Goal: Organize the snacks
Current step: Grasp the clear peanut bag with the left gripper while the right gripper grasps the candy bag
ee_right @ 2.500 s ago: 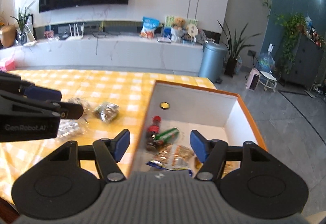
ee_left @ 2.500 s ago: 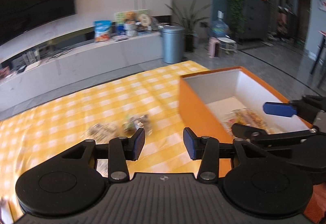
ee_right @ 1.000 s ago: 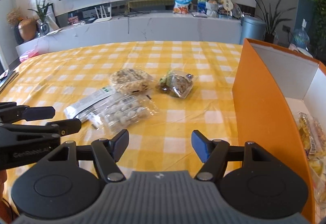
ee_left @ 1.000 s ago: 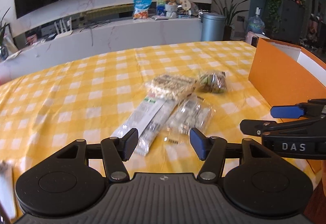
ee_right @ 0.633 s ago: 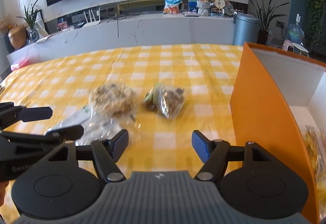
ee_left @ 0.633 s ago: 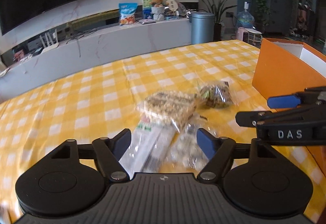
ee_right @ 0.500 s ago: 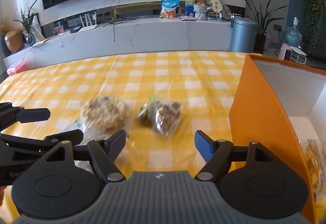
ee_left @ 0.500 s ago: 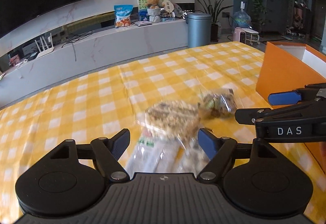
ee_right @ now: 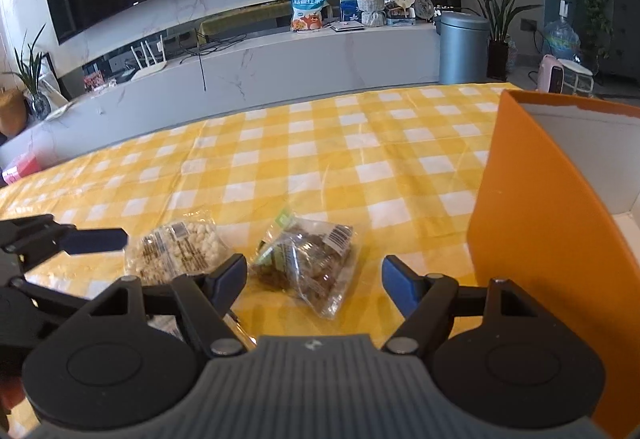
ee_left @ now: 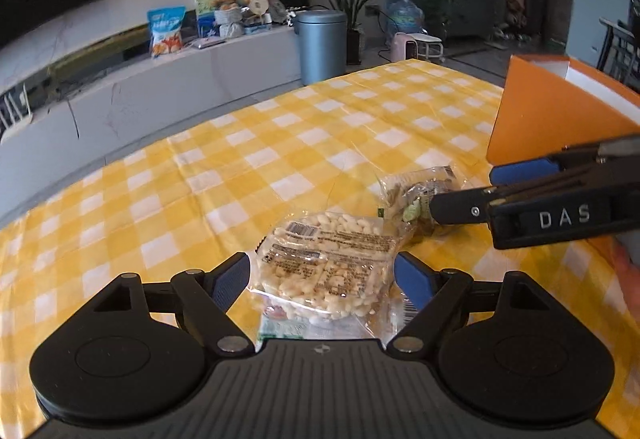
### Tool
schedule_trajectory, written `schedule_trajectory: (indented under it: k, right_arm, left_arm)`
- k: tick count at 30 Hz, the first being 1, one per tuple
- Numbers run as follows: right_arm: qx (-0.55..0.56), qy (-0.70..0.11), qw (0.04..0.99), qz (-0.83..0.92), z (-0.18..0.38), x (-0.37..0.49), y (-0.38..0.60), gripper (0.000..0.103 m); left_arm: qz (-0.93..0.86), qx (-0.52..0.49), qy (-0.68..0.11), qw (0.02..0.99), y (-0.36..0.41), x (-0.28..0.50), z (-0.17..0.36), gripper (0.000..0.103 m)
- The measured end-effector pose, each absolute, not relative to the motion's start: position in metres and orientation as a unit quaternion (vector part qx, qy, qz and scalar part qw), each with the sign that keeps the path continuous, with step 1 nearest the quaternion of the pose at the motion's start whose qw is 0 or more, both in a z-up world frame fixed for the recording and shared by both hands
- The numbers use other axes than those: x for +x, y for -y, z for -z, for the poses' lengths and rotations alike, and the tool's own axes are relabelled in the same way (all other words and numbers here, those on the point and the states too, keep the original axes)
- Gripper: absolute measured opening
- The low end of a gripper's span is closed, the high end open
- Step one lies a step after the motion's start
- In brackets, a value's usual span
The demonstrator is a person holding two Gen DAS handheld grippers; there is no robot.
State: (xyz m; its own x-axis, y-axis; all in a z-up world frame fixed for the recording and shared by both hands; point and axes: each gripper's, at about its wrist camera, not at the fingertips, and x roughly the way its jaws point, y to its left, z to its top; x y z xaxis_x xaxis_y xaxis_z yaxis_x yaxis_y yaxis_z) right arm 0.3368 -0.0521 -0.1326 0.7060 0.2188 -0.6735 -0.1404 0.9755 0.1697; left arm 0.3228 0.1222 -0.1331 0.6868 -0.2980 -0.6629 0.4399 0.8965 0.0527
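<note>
A clear pack of pale puffed snacks (ee_left: 328, 265) lies on the yellow checked tablecloth (ee_left: 240, 167), between the open fingers of my left gripper (ee_left: 322, 277); it also shows in the right wrist view (ee_right: 176, 251). A clear bag of brown and green snacks (ee_right: 308, 263) lies between the open fingers of my right gripper (ee_right: 314, 277), and shows partly behind that gripper in the left wrist view (ee_left: 416, 195). More packets lie under the puffed pack, mostly hidden. The orange box (ee_right: 536, 207) stands at the right.
The orange box wall (ee_left: 552, 119) stands close on the right of both grippers. The tablecloth stretches to the far edge. Beyond it are a white TV bench (ee_right: 280, 67) and a grey bin (ee_right: 464, 43) on the floor.
Both grippers have moved forward and down from over the box to the packets on the cloth. The left now straddles the puffed pack, the right the brown bag. Both stay open.
</note>
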Motion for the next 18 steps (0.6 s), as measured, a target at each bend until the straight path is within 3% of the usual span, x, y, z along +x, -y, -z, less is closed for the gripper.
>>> schedule_trajectory:
  k: [11, 15, 17, 18]
  right_arm:
    - [0.101, -0.388, 0.910, -0.102, 0.145, 0.353, 0.050, 0.072]
    - [0.108, -0.392, 0.908, -0.102, 0.148, 0.354, 0.048, 0.064]
    - [0.099, -0.392, 0.910, -0.095, 0.148, 0.354, 0.048, 0.052]
    - [0.093, -0.394, 0.909, -0.096, 0.148, 0.355, 0.048, 0.051]
  left_arm:
    - [0.225, 0.137, -0.352, 0.898, -0.110, 0.344, 0.143, 0.098]
    - [0.224, 0.154, -0.352, 0.896, -0.107, 0.347, 0.144, 0.101]
    - [0.223, 0.165, -0.352, 0.894, -0.107, 0.347, 0.144, 0.101]
    - [0.224, 0.168, -0.353, 0.893, -0.108, 0.348, 0.143, 0.101]
